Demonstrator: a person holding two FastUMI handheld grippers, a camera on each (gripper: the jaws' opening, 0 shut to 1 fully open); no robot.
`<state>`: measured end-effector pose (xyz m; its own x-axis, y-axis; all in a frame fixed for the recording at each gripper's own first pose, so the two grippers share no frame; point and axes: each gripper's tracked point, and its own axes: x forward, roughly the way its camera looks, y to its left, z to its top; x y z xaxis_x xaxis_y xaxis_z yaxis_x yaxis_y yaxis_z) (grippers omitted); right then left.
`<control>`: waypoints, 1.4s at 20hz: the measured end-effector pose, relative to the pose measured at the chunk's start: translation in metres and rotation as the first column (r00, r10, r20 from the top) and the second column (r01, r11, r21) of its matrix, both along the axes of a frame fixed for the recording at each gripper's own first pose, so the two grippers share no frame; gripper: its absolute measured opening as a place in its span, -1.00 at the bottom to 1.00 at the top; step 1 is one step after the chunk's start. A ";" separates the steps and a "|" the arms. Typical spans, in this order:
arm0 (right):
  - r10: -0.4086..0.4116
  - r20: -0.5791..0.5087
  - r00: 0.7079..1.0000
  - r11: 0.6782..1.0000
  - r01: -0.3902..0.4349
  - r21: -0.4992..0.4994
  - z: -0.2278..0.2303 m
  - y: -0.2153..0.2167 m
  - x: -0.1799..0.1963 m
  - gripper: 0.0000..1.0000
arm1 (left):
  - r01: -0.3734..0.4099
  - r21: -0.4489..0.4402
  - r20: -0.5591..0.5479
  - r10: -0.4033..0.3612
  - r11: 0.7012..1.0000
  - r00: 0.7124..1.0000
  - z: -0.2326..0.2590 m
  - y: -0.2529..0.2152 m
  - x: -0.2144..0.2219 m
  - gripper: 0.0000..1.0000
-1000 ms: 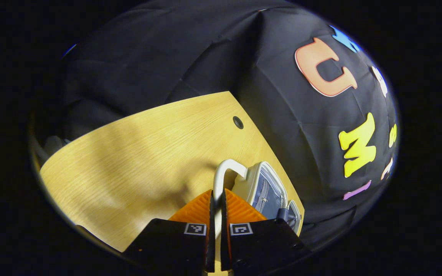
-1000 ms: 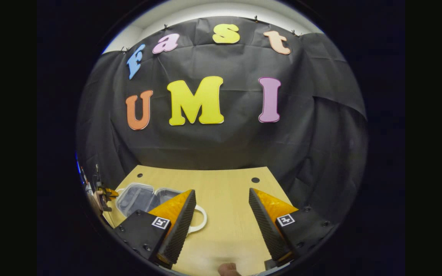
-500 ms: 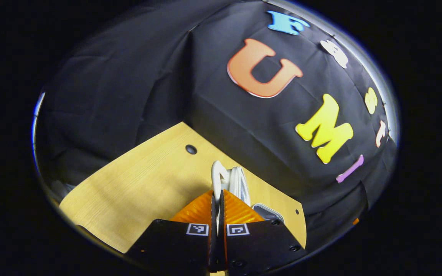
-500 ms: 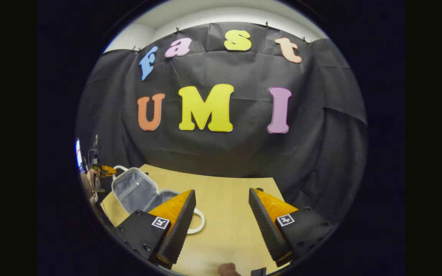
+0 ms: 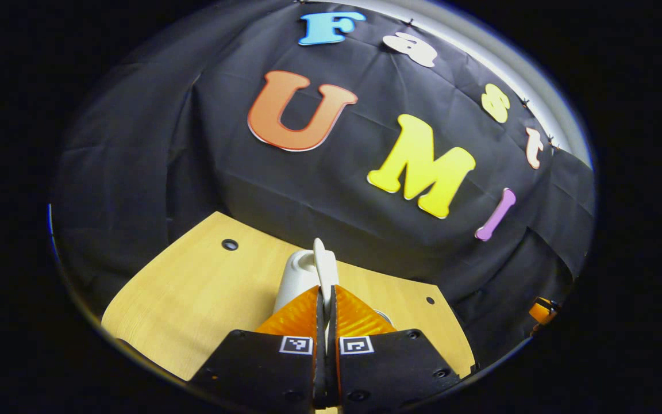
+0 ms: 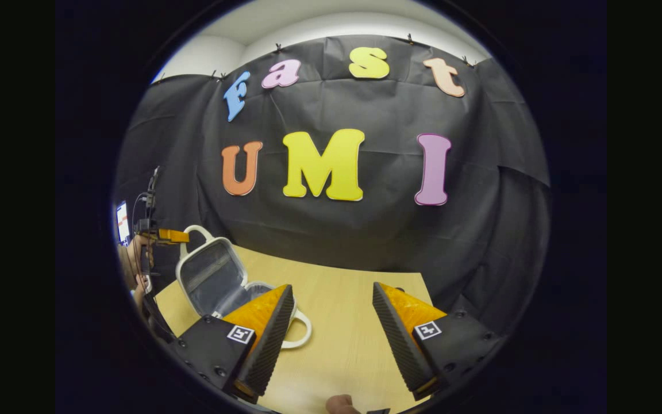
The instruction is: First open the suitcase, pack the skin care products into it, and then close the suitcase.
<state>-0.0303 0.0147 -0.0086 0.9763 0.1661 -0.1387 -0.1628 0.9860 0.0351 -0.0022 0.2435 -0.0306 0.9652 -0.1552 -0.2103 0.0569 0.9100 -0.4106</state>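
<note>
Left gripper (image 5: 325, 305) was clamped on the white lid handle (image 5: 320, 265) of the suitcase (image 6: 216, 282), both fingers pressed flat against the loop with the handle standing edge-on between them. In the right gripper view that same gripper (image 6: 170, 236) sat at the top of the raised lid (image 6: 207, 273), which stood steeply tilted over the lower half on the wooden table (image 6: 337, 322), near the table's left edge. Grey lining of the lid faced the right gripper. The second white handle (image 6: 299, 330) of the lower half lay flat on the table just beside the right gripper's near finger.

Right gripper (image 6: 331, 333) was wide open, holding nothing, hovering low over the table beside the case. A small brownish object (image 6: 342, 404) showed at the bottom edge of that view; couldn't tell what it was.

Judgement: step in hand was swinging the lid closed. To do it well: follow the hinge arc, don't pull the handle straight across, or the light case would likely slide or tip. Keep the grip square so the thin loop doesn't twist out. The free gripper could pin the lower half or its handle to hold the case put. Lower slowly at the end so the rims line up. Couldn't see the contents from here, so worth confirming nothing stuck up past the rim before closing
</note>
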 end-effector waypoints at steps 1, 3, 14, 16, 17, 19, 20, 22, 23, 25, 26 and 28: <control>0.007 -0.005 1.000 1.000 -0.007 0.002 -0.002 0.000 0.001 0.64 | 0.038 0.012 0.007 -0.038 0.999 0.999 0.003 -0.017 0.000 -0.94; 0.016 -0.011 1.000 1.000 -0.016 0.003 -0.004 -0.002 0.002 0.64 | 0.099 0.080 0.015 -0.101 0.992 0.995 0.002 -0.047 -0.001 -0.94; 0.011 -0.042 0.999 1.000 -0.010 0.010 -0.017 -0.027 -0.003 0.64 | 0.301 0.208 -0.120 -0.281 0.931 0.952 -0.044 -0.203 0.012 -0.94; 0.004 -0.057 0.998 1.000 -0.004 0.016 -0.021 -0.033 -0.004 0.65 | 0.327 0.245 -0.165 -0.293 0.913 0.942 -0.063 -0.225 0.019 -0.94; 0.005 -0.067 0.998 1.000 -0.004 0.020 -0.024 -0.034 -0.005 0.65 | 0.338 0.261 -0.190 -0.295 0.904 0.936 -0.073 -0.235 0.021 -0.94; 0.003 -0.075 0.997 1.000 -0.002 0.010 -0.029 -0.039 -0.008 0.65 | 0.365 0.306 -0.239 -0.300 0.879 0.923 -0.093 -0.253 0.022 -0.94; -0.004 -0.072 0.997 1.000 0.004 -0.002 -0.030 -0.043 -0.009 0.64 | 0.379 0.334 -0.263 -0.300 0.863 0.917 -0.102 -0.259 0.020 -0.94; -0.022 -0.070 0.997 1.000 0.022 -0.011 -0.034 -0.053 -0.010 0.65 | 0.396 0.374 -0.306 -0.292 0.838 0.906 -0.123 -0.270 0.023 -0.93; -0.030 -0.077 0.997 1.000 0.029 -0.007 -0.038 -0.057 -0.011 0.64 | 0.401 0.389 -0.322 -0.285 0.830 0.903 -0.130 -0.276 0.024 -0.93; -0.054 -0.099 0.994 0.998 0.055 0.003 -0.045 -0.067 -0.013 0.65 | 0.410 0.406 -0.367 -0.266 0.816 0.892 -0.151 -0.284 0.032 -0.94; -0.065 -0.112 0.992 0.998 0.067 0.012 -0.048 -0.072 -0.014 0.64 | 0.416 0.416 -0.383 -0.259 0.809 0.887 -0.158 -0.287 0.033 -0.94; -0.091 -0.132 0.987 0.995 0.095 0.023 -0.053 -0.083 -0.015 0.65 | 0.428 0.446 -0.415 -0.242 0.786 0.877 -0.171 -0.292 0.028 -0.93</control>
<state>-0.0453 -0.0679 -0.0618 0.9616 0.0809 -0.2624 -0.0621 0.9949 0.0792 0.0258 -0.0483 -0.2011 0.7340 -0.2356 -0.6369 0.3494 0.9353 0.0567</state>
